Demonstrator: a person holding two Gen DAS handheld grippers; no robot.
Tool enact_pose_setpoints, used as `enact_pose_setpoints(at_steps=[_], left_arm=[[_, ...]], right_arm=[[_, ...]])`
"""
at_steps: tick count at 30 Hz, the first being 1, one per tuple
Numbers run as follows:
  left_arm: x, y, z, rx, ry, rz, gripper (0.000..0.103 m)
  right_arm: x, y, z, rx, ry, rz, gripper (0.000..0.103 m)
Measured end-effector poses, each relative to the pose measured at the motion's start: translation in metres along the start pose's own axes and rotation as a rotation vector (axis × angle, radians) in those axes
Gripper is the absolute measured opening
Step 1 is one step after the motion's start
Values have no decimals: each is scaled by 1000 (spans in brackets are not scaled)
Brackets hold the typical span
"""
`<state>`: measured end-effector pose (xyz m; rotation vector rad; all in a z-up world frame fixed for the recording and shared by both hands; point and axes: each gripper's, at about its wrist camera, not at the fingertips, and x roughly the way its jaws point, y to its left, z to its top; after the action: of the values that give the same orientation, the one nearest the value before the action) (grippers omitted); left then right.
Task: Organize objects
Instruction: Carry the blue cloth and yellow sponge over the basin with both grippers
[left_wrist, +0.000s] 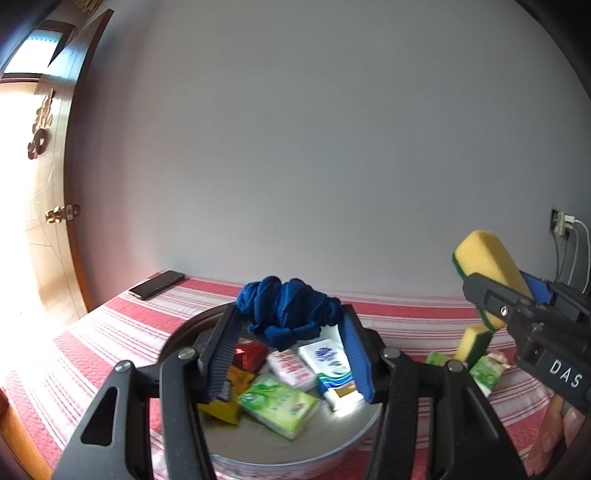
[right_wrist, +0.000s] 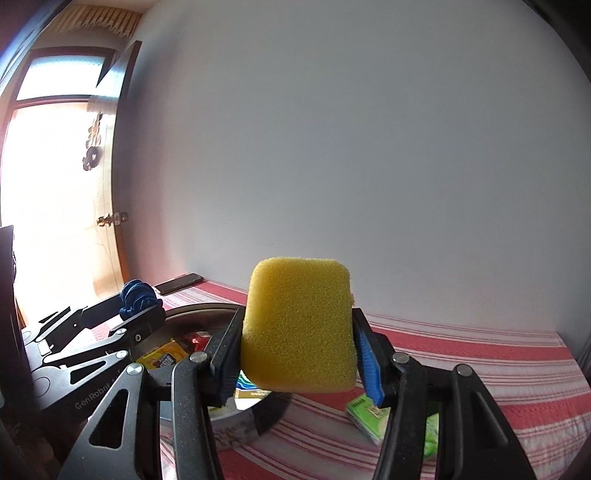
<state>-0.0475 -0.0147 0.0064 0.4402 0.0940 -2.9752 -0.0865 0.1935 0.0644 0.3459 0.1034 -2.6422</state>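
1. Two grippers are both loaded over a table with a red-and-white striped cloth (left_wrist: 110, 321), so that's the biggest thing in the shot

2. Round metal basin (left_wrist: 258, 443) sits on it, already holding tissue packs, a tube and snack packets

3. Yellow sponge (right_wrist: 297, 325) is pinched in the right gripper (right_wrist: 295, 347), up in the air, right of the basin. Looks super light and squishy, the pads dent its sides a bit. I'd say grab it across the middle like this; an edge hold would probably just fold

4. Blue cloth (left_wrist: 288, 314) is bunched between the left gripper (left_wrist: 288, 347) jaws, above the basin. Floppy stuff, so take a thick wad, not a corner

5. Green tissue pack (right_wrist: 369, 417) lies on the table beside the basin, waiting
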Motion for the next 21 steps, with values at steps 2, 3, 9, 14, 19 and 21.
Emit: enact_pose_setpoints(at_steps=[2,3,9,14,19,21], left_arm=[[5,9,-1,-6,18,9,54],[8,13,-1,-11,28,11,54],[26,34,-3,-37,75,28,54],[35,46,-3,-33,100,47,54],[51,54,-5,-8,171,89,54],[61,61,-6,-18,211,75,54]], right_arm=[[9,9,3,-12,12,14,56],[13,13,4,-17,17,20,56],[35,32,6,-33,54,59,56],[55,48,6,-47,89,80,56],[70,53,1,-65,128,97,56],[76,53,-2,-74,147,101,56]])
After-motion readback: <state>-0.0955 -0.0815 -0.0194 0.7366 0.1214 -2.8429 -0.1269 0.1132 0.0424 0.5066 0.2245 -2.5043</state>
